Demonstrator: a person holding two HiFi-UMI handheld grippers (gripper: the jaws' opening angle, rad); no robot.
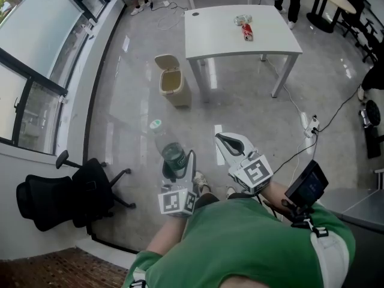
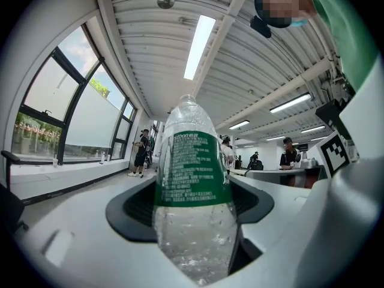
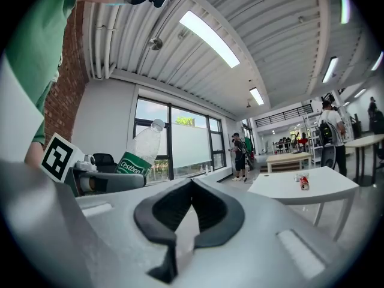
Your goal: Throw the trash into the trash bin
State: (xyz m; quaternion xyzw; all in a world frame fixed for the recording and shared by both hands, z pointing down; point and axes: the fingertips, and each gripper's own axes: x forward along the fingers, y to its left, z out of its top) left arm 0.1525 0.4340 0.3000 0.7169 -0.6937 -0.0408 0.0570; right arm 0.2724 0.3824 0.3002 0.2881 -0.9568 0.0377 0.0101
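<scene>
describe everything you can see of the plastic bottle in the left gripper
The plastic bottle is clear and thin-walled, with a green printed label round its middle and a pale cap. It looks empty apart from droplets clinging inside its lower part. It is held cap up and somewhat tilted, its lower body clamped between the jaws of the left gripper. Nothing else touches it.

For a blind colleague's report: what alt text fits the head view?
The left gripper holds a green-labelled plastic bottle; the right gripper is shut and empty. Ahead stand an open trash bin and a white table.
</scene>
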